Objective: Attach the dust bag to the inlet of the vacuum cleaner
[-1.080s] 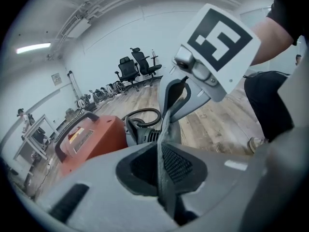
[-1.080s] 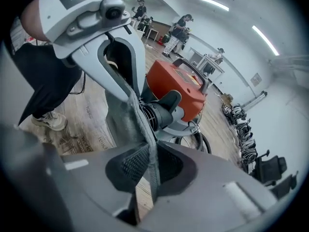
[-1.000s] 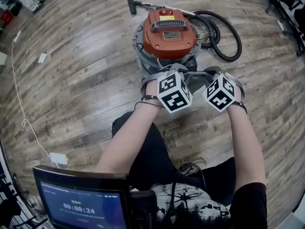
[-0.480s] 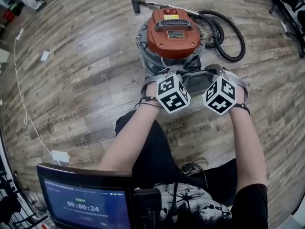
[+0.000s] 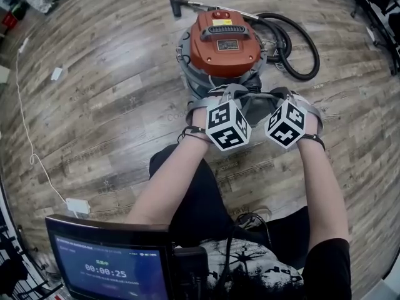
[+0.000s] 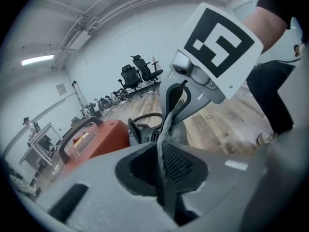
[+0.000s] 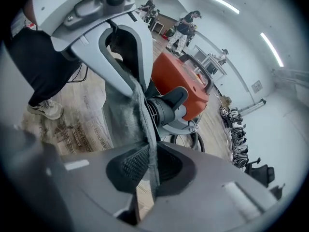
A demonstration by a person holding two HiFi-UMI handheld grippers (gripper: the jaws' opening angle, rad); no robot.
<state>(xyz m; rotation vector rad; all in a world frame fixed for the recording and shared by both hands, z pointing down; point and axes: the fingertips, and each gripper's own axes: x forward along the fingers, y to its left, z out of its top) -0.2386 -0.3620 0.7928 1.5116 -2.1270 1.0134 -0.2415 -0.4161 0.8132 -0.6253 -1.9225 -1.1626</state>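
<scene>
The vacuum cleaner (image 5: 224,42), orange on top with a grey drum, stands on the wood floor just beyond both grippers. A grey cloth dust bag (image 5: 253,105) is stretched between them, close in front of the drum. My left gripper (image 5: 232,99) pinches one edge of the dust bag (image 6: 166,129) and its jaws are opening a little. My right gripper (image 5: 280,99) pinches the other edge of the dust bag (image 7: 123,110) and its jaws are closing. The black round inlet (image 7: 164,109) sticks out of the drum right behind the cloth.
The black hose (image 5: 297,42) coils on the floor to the right of the vacuum, with its floor nozzle (image 5: 174,6) behind. A white cable (image 5: 25,124) and power adapter (image 5: 77,206) lie at the left. The person's knees and a shoe (image 5: 250,220) are below the hands.
</scene>
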